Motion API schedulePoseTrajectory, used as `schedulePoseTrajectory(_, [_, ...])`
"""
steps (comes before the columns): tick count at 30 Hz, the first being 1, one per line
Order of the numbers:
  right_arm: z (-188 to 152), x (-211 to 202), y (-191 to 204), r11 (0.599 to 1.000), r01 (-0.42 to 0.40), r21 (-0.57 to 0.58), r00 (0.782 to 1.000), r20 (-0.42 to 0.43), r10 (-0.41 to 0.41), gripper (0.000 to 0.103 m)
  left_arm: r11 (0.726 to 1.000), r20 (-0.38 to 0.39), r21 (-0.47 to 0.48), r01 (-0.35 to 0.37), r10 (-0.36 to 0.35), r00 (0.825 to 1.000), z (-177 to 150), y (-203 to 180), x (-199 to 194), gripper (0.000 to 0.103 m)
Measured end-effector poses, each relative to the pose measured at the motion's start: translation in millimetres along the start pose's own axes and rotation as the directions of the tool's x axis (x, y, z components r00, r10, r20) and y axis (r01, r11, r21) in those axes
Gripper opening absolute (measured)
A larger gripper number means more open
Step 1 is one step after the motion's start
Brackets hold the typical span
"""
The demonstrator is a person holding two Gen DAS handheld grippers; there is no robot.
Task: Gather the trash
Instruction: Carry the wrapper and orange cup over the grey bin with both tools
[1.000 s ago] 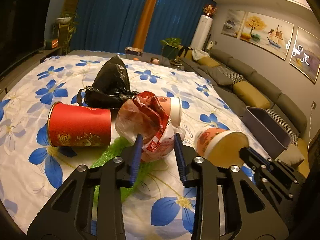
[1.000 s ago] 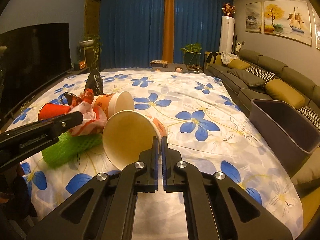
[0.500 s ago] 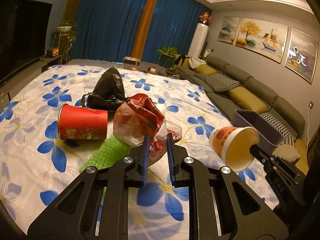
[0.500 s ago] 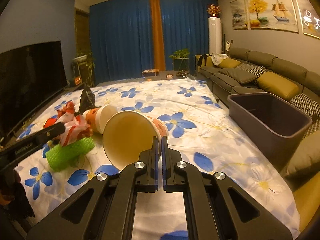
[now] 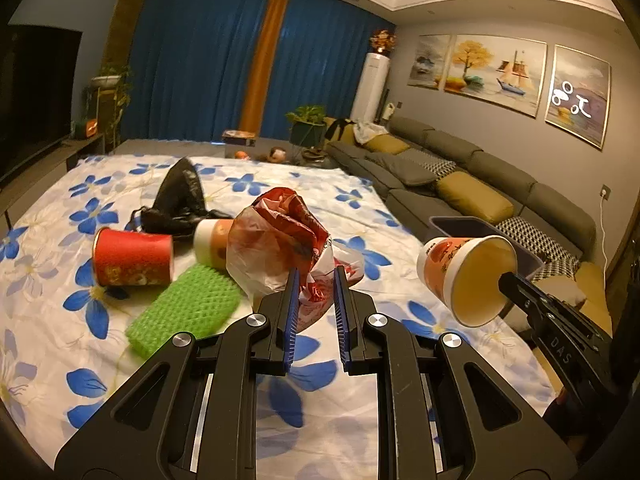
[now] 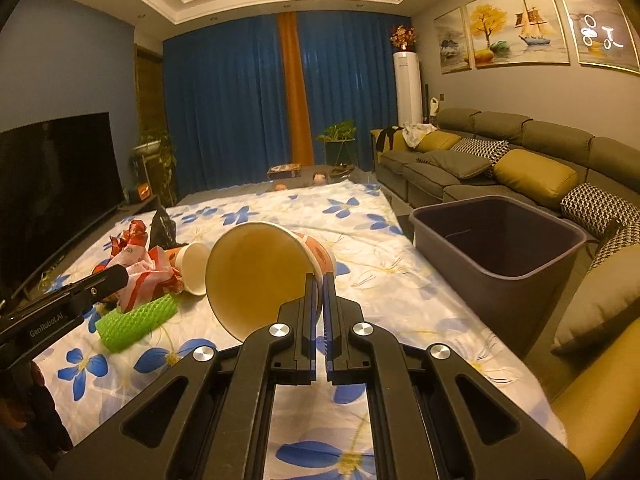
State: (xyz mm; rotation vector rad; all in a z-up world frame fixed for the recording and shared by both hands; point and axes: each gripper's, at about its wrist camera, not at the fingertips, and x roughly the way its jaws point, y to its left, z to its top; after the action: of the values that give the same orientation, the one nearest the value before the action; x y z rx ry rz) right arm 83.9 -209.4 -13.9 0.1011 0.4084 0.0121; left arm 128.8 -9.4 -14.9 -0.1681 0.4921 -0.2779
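My left gripper (image 5: 316, 276) is shut on a crumpled red-and-white plastic bag (image 5: 276, 248), which hangs above the flowered cloth (image 5: 48, 320). The right wrist view shows that bag (image 6: 136, 268) at the left gripper's tip (image 6: 120, 274). My right gripper (image 6: 318, 280) is shut on the rim of an orange paper cup (image 6: 256, 272), its open mouth facing the camera. In the left wrist view the cup (image 5: 460, 272) hangs in the air at the right, in front of a grey bin (image 5: 460, 224). The bin (image 6: 496, 268) stands open, to the right of the cup.
A red cup (image 5: 132, 258), a green foam net (image 5: 188, 312), a second orange cup (image 5: 210, 240) and a black bag (image 5: 180, 196) lie on the cloth. A grey sofa (image 6: 520, 160) runs along the right, behind the bin. A television (image 6: 52, 188) stands at the left.
My left jaws narrowed onto the plastic bag and lifted it off the cloth. My right gripper raised the orange cup, and the bin now looks larger and closer.
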Motion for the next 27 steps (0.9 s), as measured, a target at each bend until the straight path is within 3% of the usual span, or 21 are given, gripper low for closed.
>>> schedulePoseTrajectory(17, [5.4,-22.3,-57.5,0.993,0.088,0.085,0.993,0.068,-0.094,0.004,0.988,-0.008,0.116,0.102,-0.102,0.995,7.9,-71.2,21.6,0.016])
schedulePoseTrajectory(27, [17.5,-28.5,-97.3,0.978,0.165,0.130,0.977,0.112,-0.180,0.004,0.968,-0.018,0.184,0.169,-0.169,0.985,14.7,-120.2,49.0,0.016])
